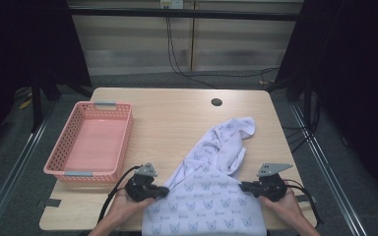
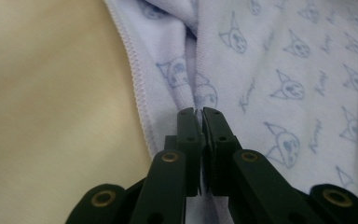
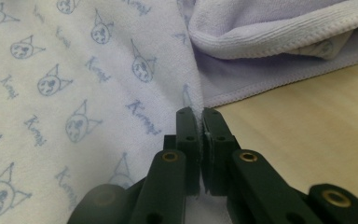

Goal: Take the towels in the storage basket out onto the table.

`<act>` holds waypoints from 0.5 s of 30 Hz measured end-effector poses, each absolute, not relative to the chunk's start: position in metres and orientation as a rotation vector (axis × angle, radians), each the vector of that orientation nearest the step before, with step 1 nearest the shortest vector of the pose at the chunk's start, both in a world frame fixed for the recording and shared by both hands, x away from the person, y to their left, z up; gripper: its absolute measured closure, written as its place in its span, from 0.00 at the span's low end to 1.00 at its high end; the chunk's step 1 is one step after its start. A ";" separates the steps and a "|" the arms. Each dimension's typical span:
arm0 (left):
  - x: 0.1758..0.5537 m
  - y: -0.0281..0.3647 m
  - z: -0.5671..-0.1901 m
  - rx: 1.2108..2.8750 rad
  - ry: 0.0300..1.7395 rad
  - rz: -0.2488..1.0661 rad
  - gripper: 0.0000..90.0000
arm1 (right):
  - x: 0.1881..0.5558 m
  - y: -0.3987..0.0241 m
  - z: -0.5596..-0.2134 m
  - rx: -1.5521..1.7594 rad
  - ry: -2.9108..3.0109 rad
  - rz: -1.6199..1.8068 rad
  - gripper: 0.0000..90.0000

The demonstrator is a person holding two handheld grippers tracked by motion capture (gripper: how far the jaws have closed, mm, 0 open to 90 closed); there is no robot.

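A pale lilac towel (image 1: 211,182) printed with small blue cat faces lies crumpled across the near right of the wooden table (image 1: 172,118), hanging over the front edge. My left gripper (image 1: 163,191) sits at the towel's left edge, jaws shut on the hemmed edge of the towel (image 2: 186,88). My right gripper (image 1: 243,186) is at the towel's right edge, jaws shut on the towel (image 3: 121,93) where its edge meets the tabletop. In each gripper view a thin fold of cloth is pinched between the black jaws.
A pink plastic basket (image 1: 64,164) stands empty at the table's left side. A round cable hole (image 1: 216,102) is in the tabletop at the back. Black cables (image 1: 177,59) run across the floor behind the table. Bare wood lies between basket and towel.
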State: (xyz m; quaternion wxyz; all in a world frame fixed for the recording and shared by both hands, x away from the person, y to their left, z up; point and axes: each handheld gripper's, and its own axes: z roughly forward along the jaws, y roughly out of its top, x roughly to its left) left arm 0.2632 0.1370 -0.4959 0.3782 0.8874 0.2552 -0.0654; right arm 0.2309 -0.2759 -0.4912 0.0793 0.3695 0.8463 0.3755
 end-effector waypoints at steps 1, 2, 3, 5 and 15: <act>0.256 0.138 -0.495 2.269 0.647 -0.202 0.95 | 0.224 -0.274 -0.490 1.097 2.543 1.124 0.96; 0.251 0.139 -0.495 2.279 0.636 -0.217 0.94 | 0.218 -0.273 -0.490 1.086 2.560 1.123 0.97; 0.244 0.141 -0.495 2.270 0.609 -0.250 0.92 | 0.213 -0.273 -0.490 1.081 2.573 1.113 0.96; 0.240 0.141 -0.490 2.265 0.568 -0.217 0.82 | 0.199 -0.272 -0.491 1.075 2.606 1.087 0.96; 0.309 0.092 -0.487 2.137 0.614 -0.066 0.78 | 0.218 -0.267 -0.465 1.062 2.431 1.239 0.84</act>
